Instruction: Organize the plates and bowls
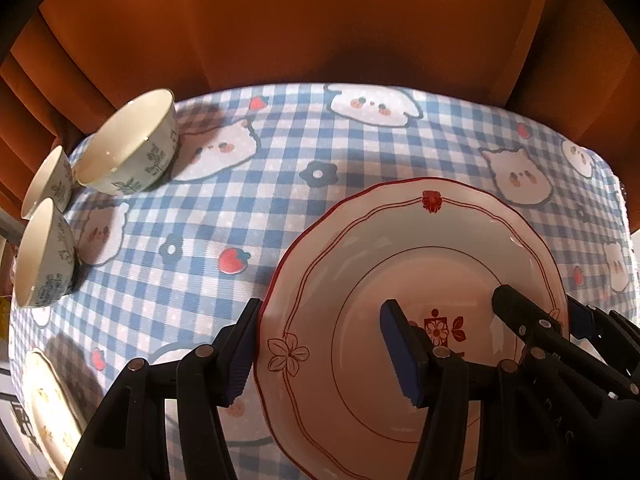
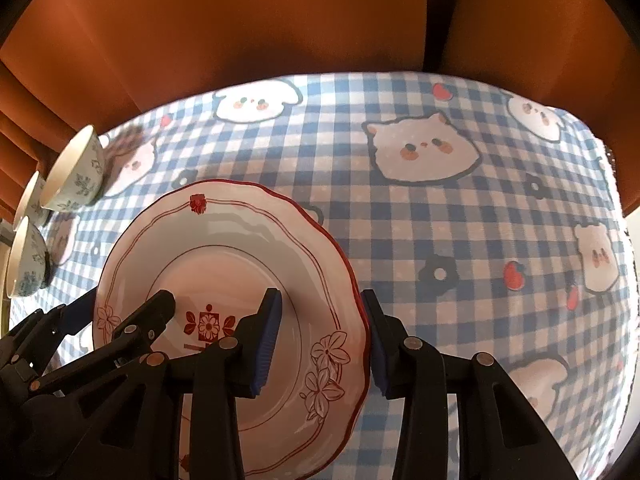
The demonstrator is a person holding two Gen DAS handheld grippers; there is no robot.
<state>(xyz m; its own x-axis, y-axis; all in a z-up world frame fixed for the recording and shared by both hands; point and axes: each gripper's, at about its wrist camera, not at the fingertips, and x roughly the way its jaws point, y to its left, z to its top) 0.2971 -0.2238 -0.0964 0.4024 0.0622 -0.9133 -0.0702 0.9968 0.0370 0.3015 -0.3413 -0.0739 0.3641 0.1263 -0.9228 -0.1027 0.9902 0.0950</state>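
A white plate with a red scalloped rim and red flower prints (image 1: 420,240) lies on the checked tablecloth; it also shows in the right wrist view (image 2: 224,240). My left gripper (image 1: 320,354) is open and straddles the plate's left rim, one finger outside and one over the plate. My right gripper (image 2: 320,344) is open and straddles the plate's right rim the same way. Each gripper shows in the other's view, the right one (image 1: 536,320) and the left one (image 2: 120,320). Three white bowls with blue-green leaf prints (image 1: 128,144) stand at the far left.
The blue-and-white checked tablecloth (image 2: 440,220) with cartoon animals covers the table. Orange curtains (image 1: 320,20) hang behind the far edge. Another patterned plate (image 1: 48,408) lies at the near left corner. The table's right edge (image 2: 616,184) is close.
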